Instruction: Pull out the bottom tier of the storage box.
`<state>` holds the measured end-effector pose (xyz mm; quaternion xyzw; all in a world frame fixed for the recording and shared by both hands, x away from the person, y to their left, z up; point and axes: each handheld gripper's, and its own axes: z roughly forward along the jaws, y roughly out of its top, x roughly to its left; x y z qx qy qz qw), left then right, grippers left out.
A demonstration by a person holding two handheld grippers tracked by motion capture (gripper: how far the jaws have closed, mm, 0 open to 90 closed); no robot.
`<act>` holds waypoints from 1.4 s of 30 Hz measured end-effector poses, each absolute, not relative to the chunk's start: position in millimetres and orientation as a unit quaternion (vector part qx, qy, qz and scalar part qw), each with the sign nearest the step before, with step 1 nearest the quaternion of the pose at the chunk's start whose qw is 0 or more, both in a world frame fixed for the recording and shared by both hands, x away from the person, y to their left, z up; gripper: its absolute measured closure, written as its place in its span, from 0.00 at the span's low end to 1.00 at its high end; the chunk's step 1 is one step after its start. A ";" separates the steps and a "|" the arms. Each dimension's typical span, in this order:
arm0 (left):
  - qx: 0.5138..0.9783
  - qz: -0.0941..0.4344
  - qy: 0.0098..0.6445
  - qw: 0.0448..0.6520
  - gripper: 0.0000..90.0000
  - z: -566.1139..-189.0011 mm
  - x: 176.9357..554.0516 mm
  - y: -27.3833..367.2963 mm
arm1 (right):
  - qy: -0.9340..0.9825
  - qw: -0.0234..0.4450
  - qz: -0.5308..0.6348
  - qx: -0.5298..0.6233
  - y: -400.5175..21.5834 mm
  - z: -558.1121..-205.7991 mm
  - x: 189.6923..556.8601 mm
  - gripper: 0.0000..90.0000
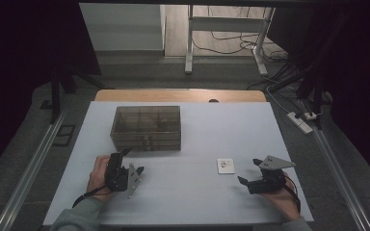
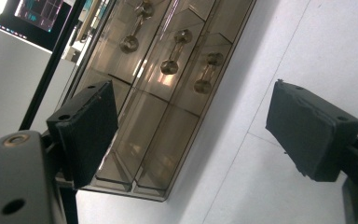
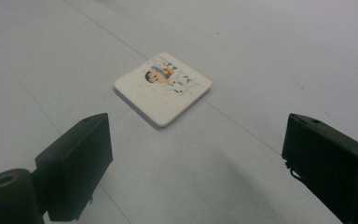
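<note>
Near the counter's front edge, both claws, left (image 1: 132,161) and right (image 1: 250,171), gape empty; tile (image 1: 226,165) ungrasped, drawer box (image 1: 146,127) shut.

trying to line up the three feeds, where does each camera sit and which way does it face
High view: above the person's side, looking forward and down on the table; both hands, left gripper, right gripper.
Left gripper view: rides the left gripper, facing the smoky drawer box; open jaws show.
Right gripper view: rides the right gripper, facing the square tile; open jaws show.
Shared: the box and tile appear from above too.
</note>
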<state>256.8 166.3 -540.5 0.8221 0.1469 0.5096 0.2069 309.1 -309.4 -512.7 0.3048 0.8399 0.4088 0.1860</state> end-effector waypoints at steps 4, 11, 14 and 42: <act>0.822 0.511 0.144 0.206 0.19 -541.2 257.9 165.3 | 0.838 0.191 0.411 0.304 -309.5 -512.2 308.6 0.09; 0.820 0.515 0.144 0.204 0.19 -542.5 261.0 165.1 | 0.838 0.192 0.410 0.305 -309.5 -512.2 308.6 0.09; 0.819 0.517 0.144 0.204 0.19 -543.2 262.3 164.5 | 0.837 0.192 0.411 0.305 -309.6 -512.0 308.5 0.09; 0.816 0.539 0.112 0.177 0.24 -551.7 270.7 158.1 | 0.838 0.194 0.410 0.305 -309.6 -512.2 308.6 0.09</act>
